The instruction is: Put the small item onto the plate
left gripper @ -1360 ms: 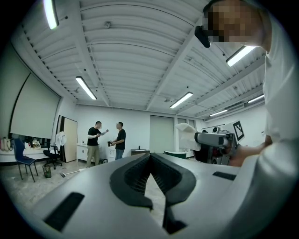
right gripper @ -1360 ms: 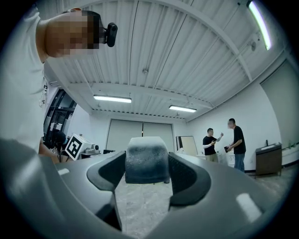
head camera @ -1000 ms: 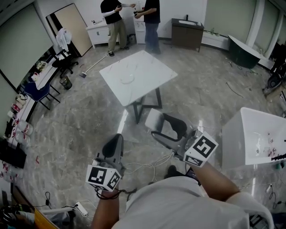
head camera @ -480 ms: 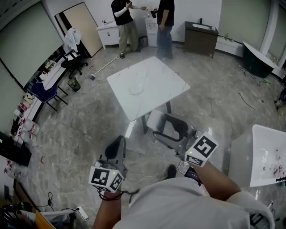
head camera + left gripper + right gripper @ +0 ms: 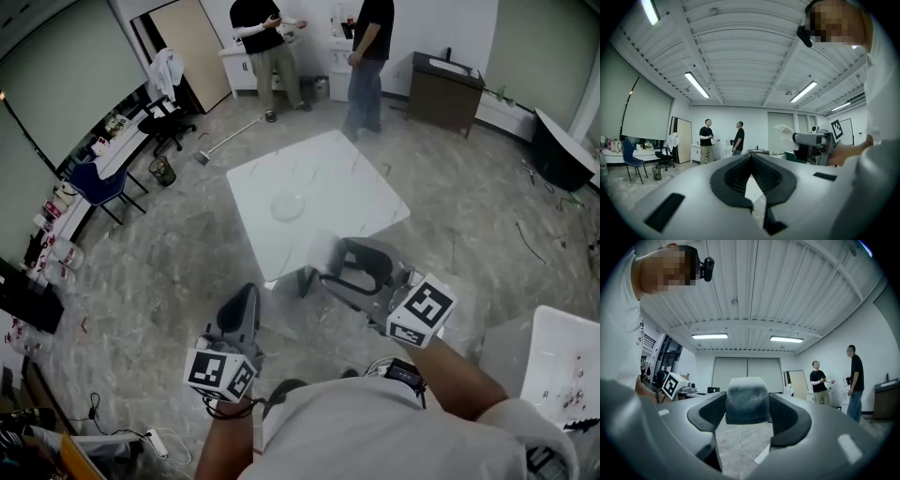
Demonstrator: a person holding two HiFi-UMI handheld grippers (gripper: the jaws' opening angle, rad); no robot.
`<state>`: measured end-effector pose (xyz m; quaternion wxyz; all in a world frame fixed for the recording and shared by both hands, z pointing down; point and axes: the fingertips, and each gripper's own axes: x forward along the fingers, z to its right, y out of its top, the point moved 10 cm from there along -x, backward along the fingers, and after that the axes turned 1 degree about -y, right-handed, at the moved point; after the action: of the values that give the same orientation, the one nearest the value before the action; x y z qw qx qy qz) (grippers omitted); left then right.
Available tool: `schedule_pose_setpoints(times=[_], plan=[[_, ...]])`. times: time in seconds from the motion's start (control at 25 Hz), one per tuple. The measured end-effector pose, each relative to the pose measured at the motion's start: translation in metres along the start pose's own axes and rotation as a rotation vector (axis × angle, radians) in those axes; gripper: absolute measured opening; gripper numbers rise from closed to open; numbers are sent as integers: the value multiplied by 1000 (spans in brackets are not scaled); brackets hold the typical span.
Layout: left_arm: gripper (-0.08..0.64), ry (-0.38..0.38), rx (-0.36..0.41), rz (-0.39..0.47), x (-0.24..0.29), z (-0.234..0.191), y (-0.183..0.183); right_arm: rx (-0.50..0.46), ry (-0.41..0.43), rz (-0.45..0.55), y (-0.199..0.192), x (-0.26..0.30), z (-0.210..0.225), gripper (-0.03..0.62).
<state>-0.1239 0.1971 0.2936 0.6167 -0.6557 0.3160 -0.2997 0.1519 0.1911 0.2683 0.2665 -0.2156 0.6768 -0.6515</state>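
Straight ahead at twelve o'clock from my two grippers stands a white marble-look table (image 5: 349, 180), and a clear plate (image 5: 288, 206) lies on it near the middle, with nothing in it. The small item (image 5: 746, 399) is not there: it's a pale, grey-white block clamped between the jaws of the right gripper (image 5: 330, 270), pads pressed to both its sides. From the head view that gripper is at about five o'clock from the plate, over the table's near edge and well apart from the plate. I cannot tell its height above the tabletop.

At seven o'clock from the plate, low and off the table, is the left gripper (image 5: 751, 158). Its jaws are brought together at the tips, with nothing between them.

For print, all I can read is the black-and-white square code pattern on each marker cube: the left cube (image 5: 220, 372) at seven o'clock in the head view, the right cube (image 5: 422, 310) at four. These are patterns, not letters.

Beyond the table, at twelve o'clock, two people (image 5: 265, 37) stand facing each other by the far wall. A second white table (image 5: 561, 349) sits at four o'clock, with small bits on it too tiny to name.
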Motion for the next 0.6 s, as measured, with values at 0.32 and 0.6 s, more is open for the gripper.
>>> schedule_pose_setpoints(times=[0.32,0.6], plan=[[6,3,-12,-24,58,-49,-21,48,-13,-25,-24,52,55,275],[6,-52,-37,-8,148,-112,-17,56,-69,-56,-34,108,115,275]])
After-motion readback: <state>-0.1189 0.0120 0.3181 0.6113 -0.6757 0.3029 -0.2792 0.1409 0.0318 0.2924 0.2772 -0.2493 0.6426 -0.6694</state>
